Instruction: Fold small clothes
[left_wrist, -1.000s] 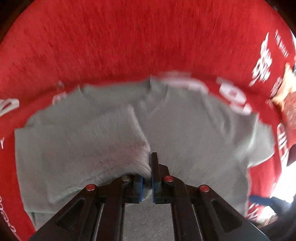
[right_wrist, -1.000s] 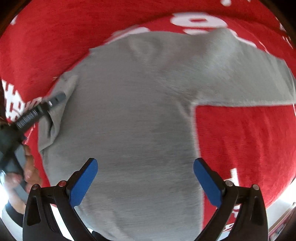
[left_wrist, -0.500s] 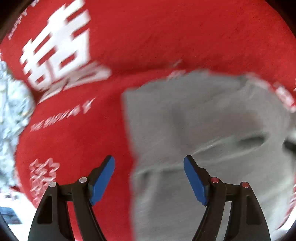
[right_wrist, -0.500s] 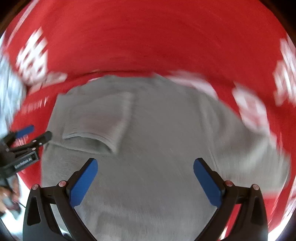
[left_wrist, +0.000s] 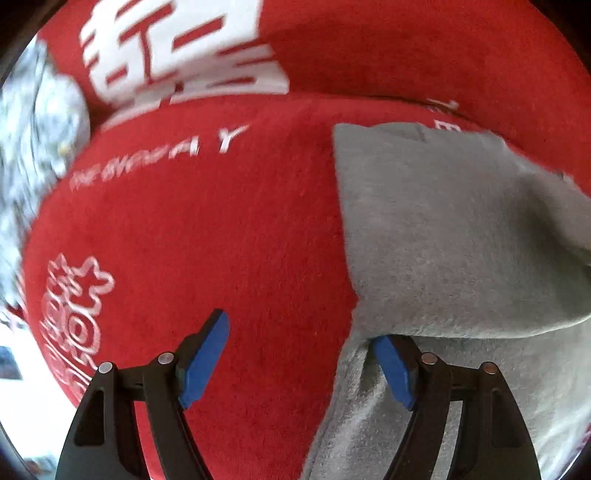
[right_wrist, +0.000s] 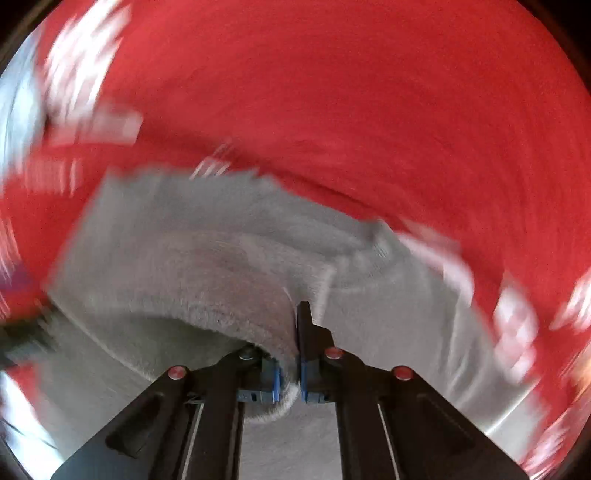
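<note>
Cloth of the gray shirt (right_wrist: 207, 266) sits pinched in the right gripper (right_wrist: 290, 384), so pull it across slowly while the spread left gripper (left_wrist: 299, 360) stays clear.

- The grey shirt (left_wrist: 461, 236) was soft, fuzzy matt cloth
- The red cloth (left_wrist: 221, 236) beneath looked matt and finely napped, with flat white print

Both views are brightly, evenly lit; fisheye bending and dark corners are seen; the right view is heavily motion-blurred
</note>
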